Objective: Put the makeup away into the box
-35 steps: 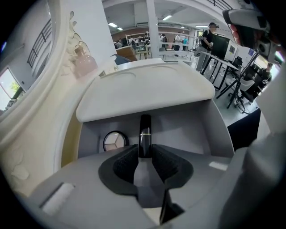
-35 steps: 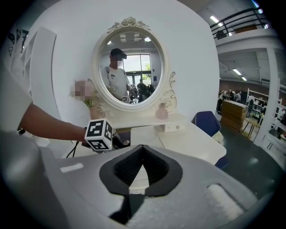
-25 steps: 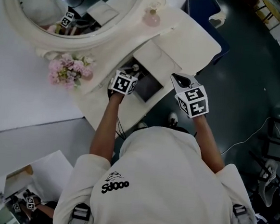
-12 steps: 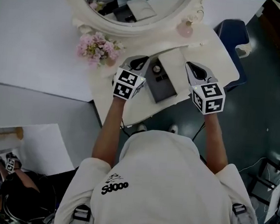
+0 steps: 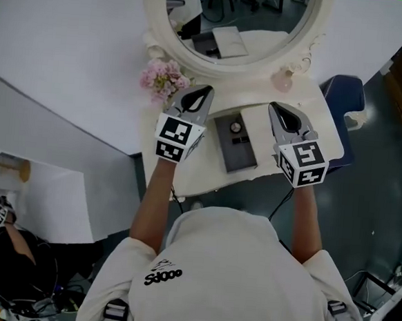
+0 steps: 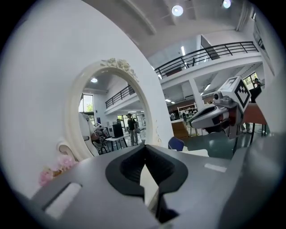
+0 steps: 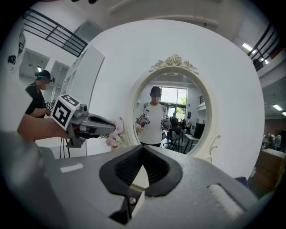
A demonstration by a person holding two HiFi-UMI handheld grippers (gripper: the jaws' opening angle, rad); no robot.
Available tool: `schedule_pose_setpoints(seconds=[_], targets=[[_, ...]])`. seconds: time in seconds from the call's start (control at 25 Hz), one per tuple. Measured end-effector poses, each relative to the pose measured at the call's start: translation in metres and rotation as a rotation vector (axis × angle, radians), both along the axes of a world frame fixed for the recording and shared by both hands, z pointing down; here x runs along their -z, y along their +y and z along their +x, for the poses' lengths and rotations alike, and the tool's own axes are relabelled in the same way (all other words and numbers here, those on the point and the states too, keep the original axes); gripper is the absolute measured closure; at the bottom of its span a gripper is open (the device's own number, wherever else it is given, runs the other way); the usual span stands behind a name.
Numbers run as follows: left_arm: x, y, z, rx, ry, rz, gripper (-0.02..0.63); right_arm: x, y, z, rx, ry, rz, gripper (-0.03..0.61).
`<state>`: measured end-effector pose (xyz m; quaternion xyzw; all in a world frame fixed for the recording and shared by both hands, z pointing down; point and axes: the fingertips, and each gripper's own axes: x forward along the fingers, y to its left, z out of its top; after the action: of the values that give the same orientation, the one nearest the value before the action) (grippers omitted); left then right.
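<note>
Only the head view shows the box (image 5: pixel 235 146) on the bench (image 5: pixel 207 172); left gripper (image 6: pixel 145 146) and right gripper (image 7: pixel 143 147), both closed and empty, face the mirror (image 7: pixel 172 112).

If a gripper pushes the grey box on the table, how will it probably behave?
The box looks low and flat, so it would likely slide, not tip. Small items inside seem loose and may shift. It lies near the table's front edge, so push gently.

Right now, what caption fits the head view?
Left gripper and right gripper, jaws shut, flank a dark grey box on a cream dressing table.
</note>
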<state>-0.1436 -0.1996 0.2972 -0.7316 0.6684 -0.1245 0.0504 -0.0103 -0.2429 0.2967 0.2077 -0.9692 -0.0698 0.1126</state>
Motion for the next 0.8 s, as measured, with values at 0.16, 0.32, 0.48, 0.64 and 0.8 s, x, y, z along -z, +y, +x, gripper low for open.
schedule_pose_setpoints(seconds=[0.16,0.32,0.48,0.64,0.8], targets=[[0.029,0.011,-0.01,0.032,-0.019,0.047,0.597,0.021,0.005,-0.012,0.027,-0.037,0.036,0.577],[0.051,0.021,-0.018,0.064,-0.052,0.095,0.595,0.033,0.01,-0.018,0.043,-0.063,0.054,0.577],[0.066,0.026,-0.018,0.068,-0.075,0.122,0.595,0.045,0.014,-0.022,0.056,-0.078,0.076,0.577],[0.071,0.029,-0.016,0.047,-0.053,0.133,0.595,0.052,0.017,-0.022,0.049,-0.095,0.098,0.577],[0.072,0.03,-0.013,0.034,-0.042,0.133,0.595,0.057,0.018,-0.022,0.043,-0.113,0.098,0.577]])
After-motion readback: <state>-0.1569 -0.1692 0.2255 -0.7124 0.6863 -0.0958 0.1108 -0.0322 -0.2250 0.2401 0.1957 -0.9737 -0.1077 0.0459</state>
